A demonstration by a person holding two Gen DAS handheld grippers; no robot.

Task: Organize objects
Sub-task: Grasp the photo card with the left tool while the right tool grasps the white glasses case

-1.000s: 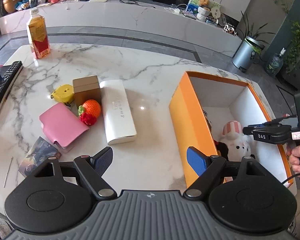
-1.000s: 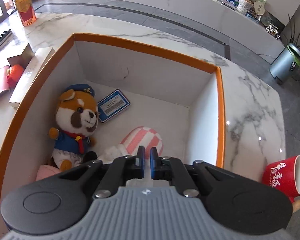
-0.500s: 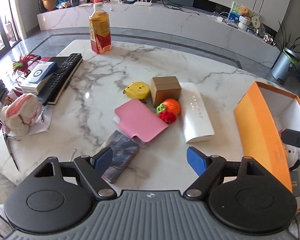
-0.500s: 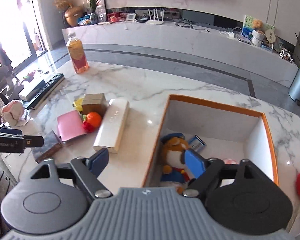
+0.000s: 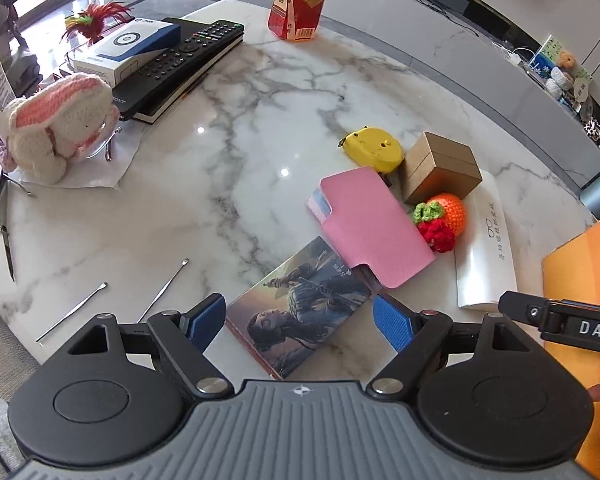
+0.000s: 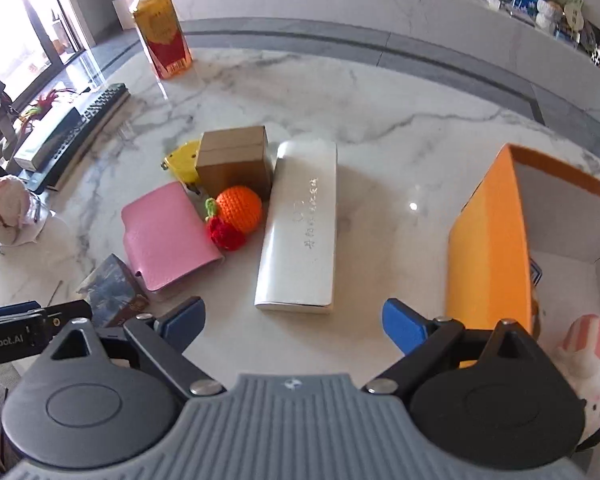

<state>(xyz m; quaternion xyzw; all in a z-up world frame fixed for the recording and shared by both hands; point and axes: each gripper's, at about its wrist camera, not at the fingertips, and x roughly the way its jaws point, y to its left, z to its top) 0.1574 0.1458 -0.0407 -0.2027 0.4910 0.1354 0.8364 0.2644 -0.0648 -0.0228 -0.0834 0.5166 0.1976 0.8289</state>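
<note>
Hovering with both tongs spread and empty: left tongs (image 5: 299,319) over picture card (image 5: 300,304) half under pink wallet (image 5: 374,226); right tongs (image 6: 294,320) near white case (image 6: 302,226), beside orange box (image 6: 490,240).

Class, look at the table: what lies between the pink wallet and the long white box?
In both wrist views, the crocheted orange and red berry lie between the pink wallet and white box.

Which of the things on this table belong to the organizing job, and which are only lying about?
Likely for the job:
orange box
white case
pink wallet
picture booklet
knitted fruit
brown box
yellow tape measure

Probably just lying about:
drink bottle
remote control
knitted rabbit
</note>
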